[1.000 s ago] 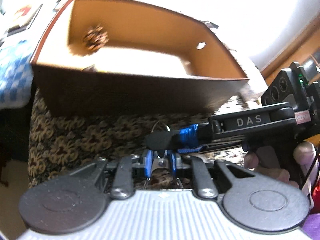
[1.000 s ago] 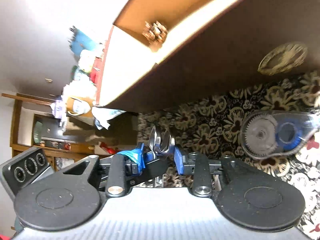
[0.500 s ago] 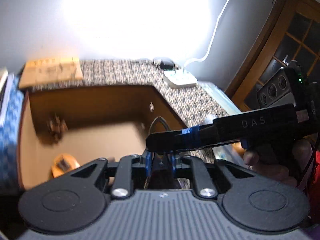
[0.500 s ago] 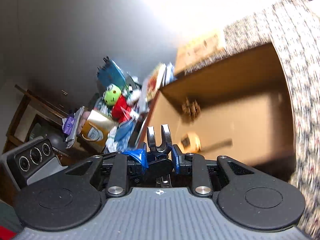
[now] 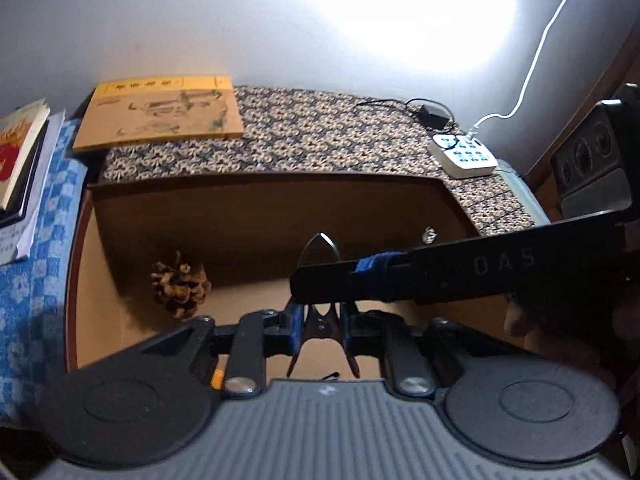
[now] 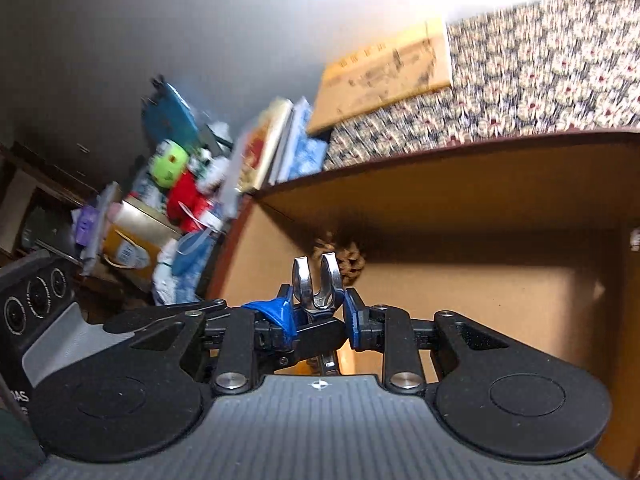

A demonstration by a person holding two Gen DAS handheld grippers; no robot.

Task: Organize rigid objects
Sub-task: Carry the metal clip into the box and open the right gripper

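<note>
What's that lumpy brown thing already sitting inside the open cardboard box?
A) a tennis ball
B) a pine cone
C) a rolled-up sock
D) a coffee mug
B. A scaly brown pine cone rests on the floor of the cardboard box, near its back wall; the right wrist view also shows it beyond the metal tool held there.

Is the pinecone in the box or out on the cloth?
In. The pinecone sits on the floor of the open cardboard box, near its back left corner, with the walls around it.
</note>
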